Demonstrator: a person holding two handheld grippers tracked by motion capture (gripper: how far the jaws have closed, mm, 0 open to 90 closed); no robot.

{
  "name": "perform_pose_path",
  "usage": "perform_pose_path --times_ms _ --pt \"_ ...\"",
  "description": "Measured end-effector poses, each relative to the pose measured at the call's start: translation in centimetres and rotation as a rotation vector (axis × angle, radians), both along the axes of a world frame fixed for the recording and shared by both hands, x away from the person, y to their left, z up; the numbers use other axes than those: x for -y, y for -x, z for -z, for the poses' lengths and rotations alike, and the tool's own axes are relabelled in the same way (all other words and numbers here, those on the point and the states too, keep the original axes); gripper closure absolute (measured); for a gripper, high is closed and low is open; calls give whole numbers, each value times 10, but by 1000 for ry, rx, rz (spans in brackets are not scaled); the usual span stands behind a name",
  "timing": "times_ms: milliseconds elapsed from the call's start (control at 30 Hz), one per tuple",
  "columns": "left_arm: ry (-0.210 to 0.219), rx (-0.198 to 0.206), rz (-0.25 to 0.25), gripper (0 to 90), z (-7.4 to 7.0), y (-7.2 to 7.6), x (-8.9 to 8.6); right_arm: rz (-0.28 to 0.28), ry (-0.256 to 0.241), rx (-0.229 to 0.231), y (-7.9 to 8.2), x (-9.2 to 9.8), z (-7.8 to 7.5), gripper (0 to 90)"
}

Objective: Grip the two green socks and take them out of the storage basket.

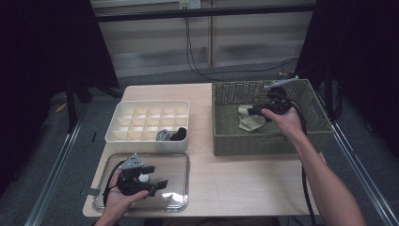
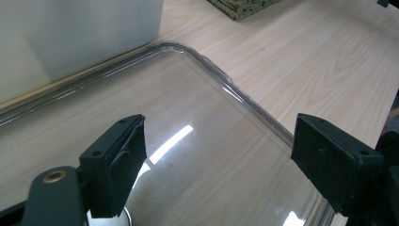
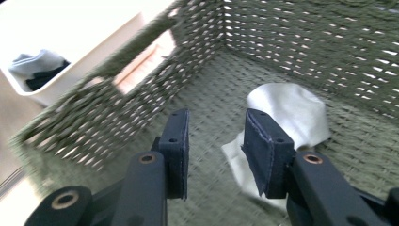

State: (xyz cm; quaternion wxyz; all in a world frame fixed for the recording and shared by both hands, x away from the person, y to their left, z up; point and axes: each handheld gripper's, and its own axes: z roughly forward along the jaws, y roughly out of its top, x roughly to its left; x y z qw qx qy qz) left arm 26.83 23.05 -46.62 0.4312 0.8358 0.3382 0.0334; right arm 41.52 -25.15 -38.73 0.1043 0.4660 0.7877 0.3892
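A pale folded sock lies on the floor of the green woven basket. My right gripper hangs inside the basket just above it. In the right gripper view the jaws of the right gripper stand a little apart with nothing between them, and the sock lies beyond and under the right jaw. My left gripper is open over a clear plastic lid at the front left. In the left gripper view the left gripper has its jaws wide apart above the lid.
A white divided box stands behind the lid, with a grey sock and a black sock in its front compartments. Bare wooden table lies between lid and basket. The right gripper's cable trails along the forearm.
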Motion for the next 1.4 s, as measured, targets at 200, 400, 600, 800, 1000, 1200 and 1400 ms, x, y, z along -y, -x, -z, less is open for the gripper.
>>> perform_pose_path --times_ms 200,400,600,800,1000,1200,1400 --pt "3 -4 -4 183 1 -4 0 23 33 -65 -27 3 17 633" --pt "0 -2 -3 178 1 -5 -2 61 70 -103 -41 6 24 629" --pt "14 -4 -23 168 0 -4 -7 72 88 -144 -57 6 32 584" --pt "19 -9 -24 181 0 -4 -8 80 115 -193 -66 2 41 486" --pt "13 -9 -31 173 0 -4 -8 41 136 -234 -70 -3 52 646" --pt "19 -10 -33 167 0 -4 -10 63 108 -230 -69 -1 51 838" --pt "22 -4 -35 166 1 -4 -11 85 47 -174 -59 6 37 842"
